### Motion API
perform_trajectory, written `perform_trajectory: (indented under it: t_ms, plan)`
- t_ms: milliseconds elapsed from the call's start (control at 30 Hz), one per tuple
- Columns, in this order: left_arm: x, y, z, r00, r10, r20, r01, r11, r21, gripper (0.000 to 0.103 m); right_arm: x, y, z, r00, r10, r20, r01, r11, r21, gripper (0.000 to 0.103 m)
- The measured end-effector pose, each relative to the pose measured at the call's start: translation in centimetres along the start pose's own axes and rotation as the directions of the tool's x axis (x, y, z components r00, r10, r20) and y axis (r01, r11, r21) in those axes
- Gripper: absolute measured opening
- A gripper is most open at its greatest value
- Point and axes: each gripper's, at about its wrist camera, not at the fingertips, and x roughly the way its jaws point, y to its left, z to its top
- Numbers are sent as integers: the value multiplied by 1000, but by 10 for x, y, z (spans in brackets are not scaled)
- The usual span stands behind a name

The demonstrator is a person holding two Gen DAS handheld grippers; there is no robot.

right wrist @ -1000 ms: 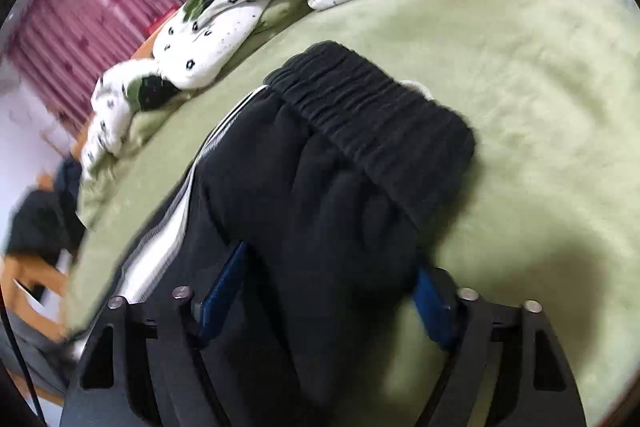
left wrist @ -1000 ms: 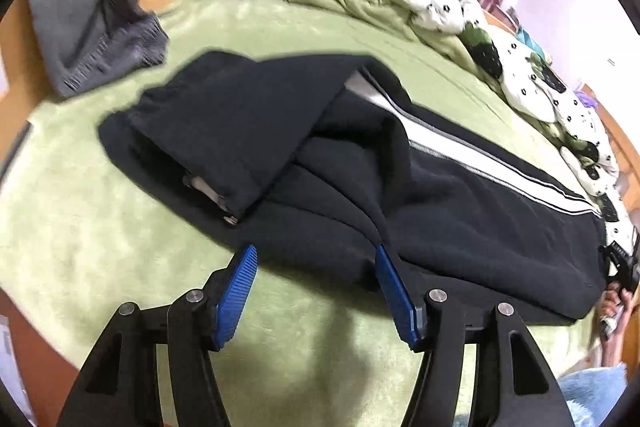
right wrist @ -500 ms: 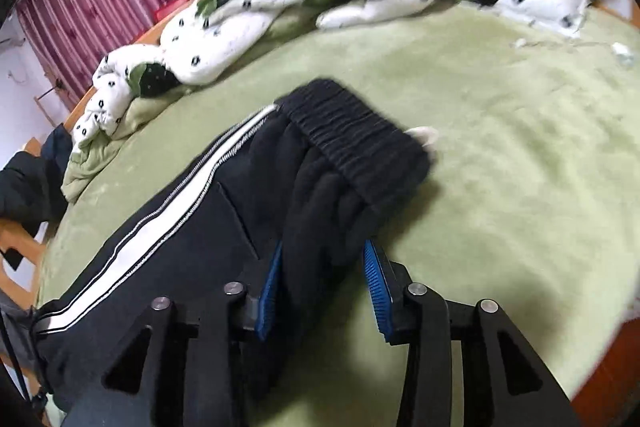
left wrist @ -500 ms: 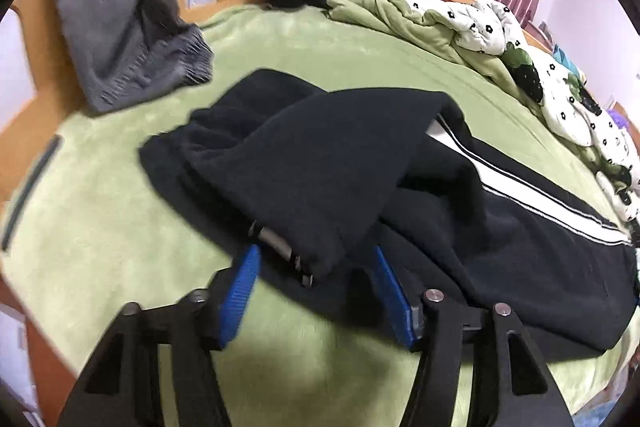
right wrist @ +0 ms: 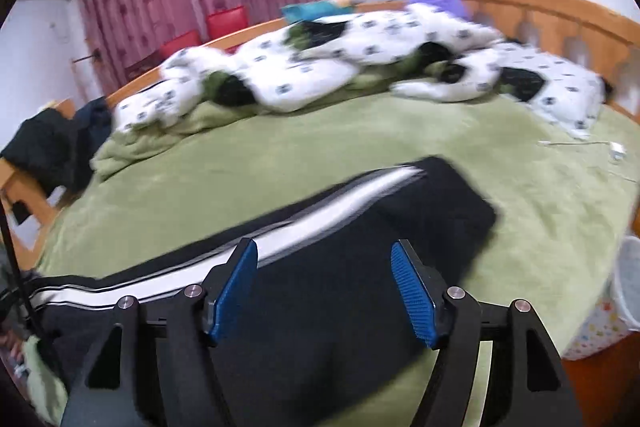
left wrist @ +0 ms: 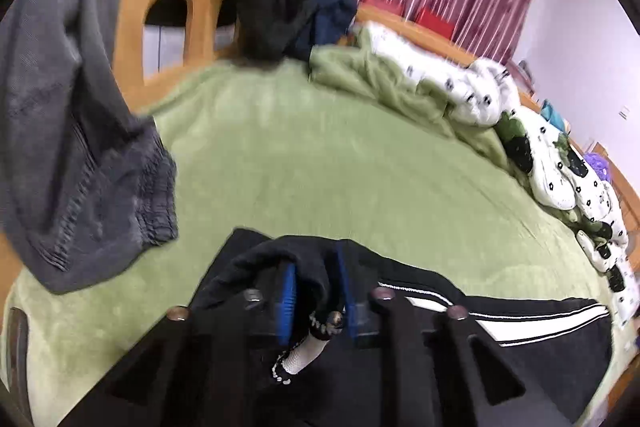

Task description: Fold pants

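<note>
Left wrist view: a bunched fold of the black pants (left wrist: 520,339) is clamped between the blue pads of the left gripper (left wrist: 316,293), above the green blanket (left wrist: 320,163). Right wrist view: the right gripper (right wrist: 325,287) is seen with jaws wide apart over the pants (right wrist: 360,247), which are spread flat on the blanket (right wrist: 240,171), nothing being held

Both tongs showing same build: left tongs (left wrist: 316,297) and right tongs (right wrist: 325,293) wearing matte black angular frames, silver round screws on top, blue ribbed pads (right wrist: 414,301) lining the inner finger faces.
</note>
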Motion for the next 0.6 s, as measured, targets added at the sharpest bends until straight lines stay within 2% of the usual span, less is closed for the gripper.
perform_trajectory:
  t_ms: [33, 67, 133, 167, 267, 367, 400, 433, 467, 500, 533, 600]
  plan:
    - [2, 1, 0, 1000, -4, -25, 4, 1000, -4, 38, 4, 13, 3, 1000, 24, -12, -24, 1000, -5, 69]
    - [1, 3, -2, 999, -6, -32, 6, 1000, -2, 43, 5, 21, 5, 999, 43, -18, -43, 999, -12, 69]
    - [-13, 8, -17, 1000, -23, -9, 23, 1000, 5, 63, 6, 45, 9, 997, 77, -29, -78, 996, -30, 69]
    - [-21, 10, -26, 999, -41, -2, 41, 999, 2, 67, 6, 55, 10, 996, 89, -32, -91, 995, -43, 69]
    - [-38, 23, -60, 989, -145, -31, 143, 988, -51, 68, 7, 85, 8, 992, 114, -48, -118, 989, -88, 69]
    - [-35, 29, -107, 953, -279, -119, 262, 954, -142, 68, 14, 106, -1, 989, 133, -62, -139, 985, -105, 69]
    - [-29, 29, -118, 946, -291, -141, 269, 950, -159, 67, 17, 111, -6, 988, 137, -66, -143, 984, -110, 69]
    - [-23, 29, -127, 946, -283, -159, 257, 952, -164, 66, 21, 116, -11, 988, 138, -72, -146, 983, -114, 69]
    - [-17, 30, -134, 955, -244, -170, 217, 963, -162, 62, 25, 119, -16, 987, 137, -86, -146, 982, -120, 69]
    - [-15, 35, -140, 972, -170, -161, 142, 975, -173, 53, 29, 122, -20, 986, 130, -105, -143, 981, -131, 69]
    - [-17, 41, -142, 980, -142, -142, 113, 974, -194, 52, 31, 124, -25, 985, 118, -123, -136, 980, -148, 69]
    - [-26, 60, -149, 982, -161, -99, 127, 950, -285, 52, 32, 125, -31, 987, 104, -125, -124, 978, -168, 69]
